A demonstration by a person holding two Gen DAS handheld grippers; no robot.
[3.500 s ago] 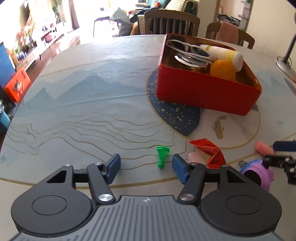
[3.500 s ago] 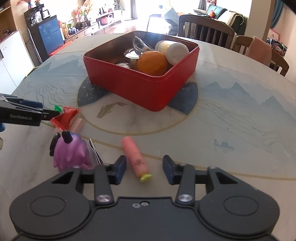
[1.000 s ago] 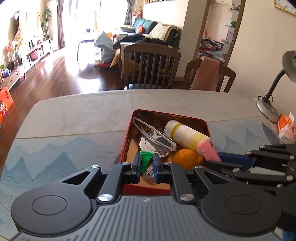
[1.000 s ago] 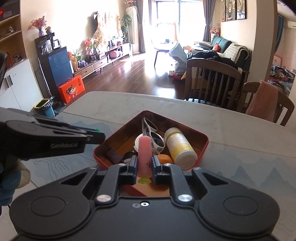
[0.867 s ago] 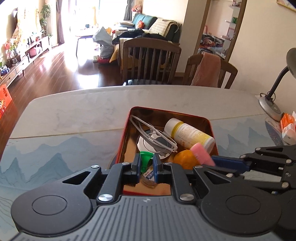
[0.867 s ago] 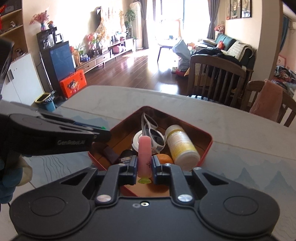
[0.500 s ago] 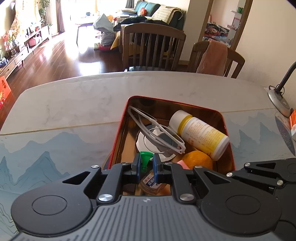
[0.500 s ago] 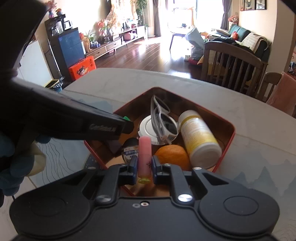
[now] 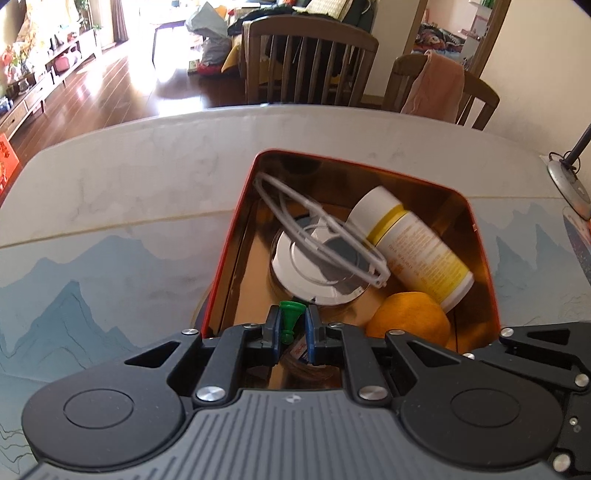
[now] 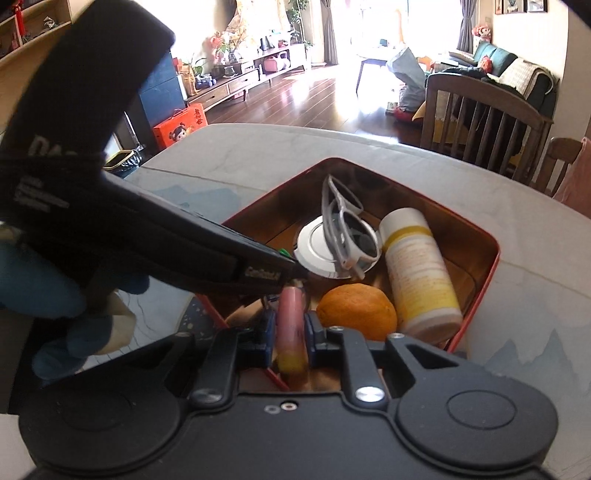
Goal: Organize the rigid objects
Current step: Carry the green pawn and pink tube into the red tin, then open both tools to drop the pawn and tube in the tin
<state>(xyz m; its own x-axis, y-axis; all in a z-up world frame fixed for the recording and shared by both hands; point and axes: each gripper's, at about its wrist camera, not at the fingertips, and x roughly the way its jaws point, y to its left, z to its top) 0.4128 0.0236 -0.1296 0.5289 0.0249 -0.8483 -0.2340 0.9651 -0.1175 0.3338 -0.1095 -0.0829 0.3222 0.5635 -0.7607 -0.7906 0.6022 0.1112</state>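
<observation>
A red tin fills mid-frame on the table. Lower centre, the left gripper pinches a green peg over it; the right gripper, jaws opening, has a pink tube between its pads.

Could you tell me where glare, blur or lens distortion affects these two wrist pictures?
Left wrist view: the fisheye bends the table edge; sunlight burns out the floor behind; the red tin and the bottle inside are sharp. Right wrist view: the windows are blown out; the left gripper crossing close in front is dark and soft; the pink tube is slightly smeared.
</observation>
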